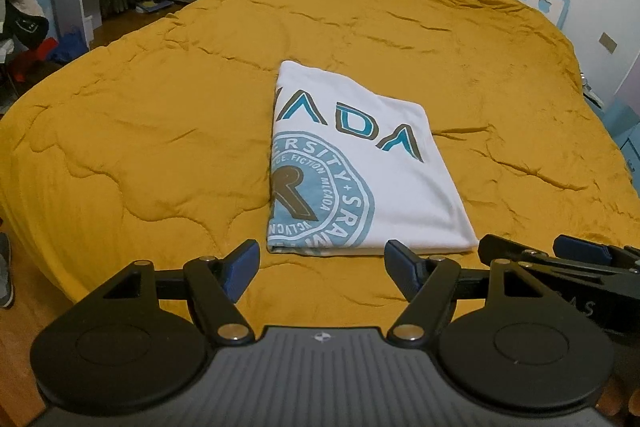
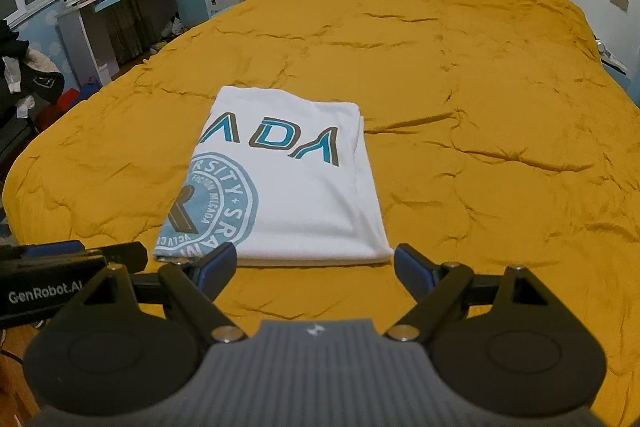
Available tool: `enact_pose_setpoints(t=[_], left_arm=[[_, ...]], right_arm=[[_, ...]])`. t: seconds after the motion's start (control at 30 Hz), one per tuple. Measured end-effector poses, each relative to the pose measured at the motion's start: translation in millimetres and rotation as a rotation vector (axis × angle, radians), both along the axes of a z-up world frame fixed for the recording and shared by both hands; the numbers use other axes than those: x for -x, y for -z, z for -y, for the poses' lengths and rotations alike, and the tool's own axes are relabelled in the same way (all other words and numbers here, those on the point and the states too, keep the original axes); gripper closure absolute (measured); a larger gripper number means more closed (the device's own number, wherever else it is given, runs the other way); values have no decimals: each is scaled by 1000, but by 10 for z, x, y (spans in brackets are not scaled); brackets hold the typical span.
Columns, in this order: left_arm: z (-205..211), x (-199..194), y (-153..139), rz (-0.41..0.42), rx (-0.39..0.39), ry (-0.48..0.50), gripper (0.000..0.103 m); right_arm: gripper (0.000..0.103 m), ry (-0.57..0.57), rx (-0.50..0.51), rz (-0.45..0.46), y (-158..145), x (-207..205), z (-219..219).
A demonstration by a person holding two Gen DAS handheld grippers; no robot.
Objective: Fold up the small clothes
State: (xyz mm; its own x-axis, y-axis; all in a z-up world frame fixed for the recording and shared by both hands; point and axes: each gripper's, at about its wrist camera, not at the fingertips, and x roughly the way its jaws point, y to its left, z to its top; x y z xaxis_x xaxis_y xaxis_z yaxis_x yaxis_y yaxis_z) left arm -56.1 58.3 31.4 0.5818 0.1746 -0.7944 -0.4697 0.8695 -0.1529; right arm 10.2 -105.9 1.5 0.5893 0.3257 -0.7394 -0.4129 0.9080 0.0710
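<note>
Danger seemed slight: both grippers, left point(image 1: 322, 263) and right point(image 2: 316, 267), hung released near the folded white printed T-shirt point(image 1: 360, 171) on the mustard quilt point(image 1: 160, 147); a careless snag could undo its layers.

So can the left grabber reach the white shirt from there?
Probably yes. The left gripper is open with nothing between its jaws, and the folded white shirt lies just ahead on the yellow quilt. Nothing lies between them; the right gripper sits off to the side.
</note>
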Motion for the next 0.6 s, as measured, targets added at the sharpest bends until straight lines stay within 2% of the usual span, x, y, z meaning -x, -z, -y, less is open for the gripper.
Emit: enact_pose_setpoints(t=[0.6], left_arm=[[45,-28,25,-16,-5,17,21]], right_arm=[[21,9,-9,-7,20,11,28]])
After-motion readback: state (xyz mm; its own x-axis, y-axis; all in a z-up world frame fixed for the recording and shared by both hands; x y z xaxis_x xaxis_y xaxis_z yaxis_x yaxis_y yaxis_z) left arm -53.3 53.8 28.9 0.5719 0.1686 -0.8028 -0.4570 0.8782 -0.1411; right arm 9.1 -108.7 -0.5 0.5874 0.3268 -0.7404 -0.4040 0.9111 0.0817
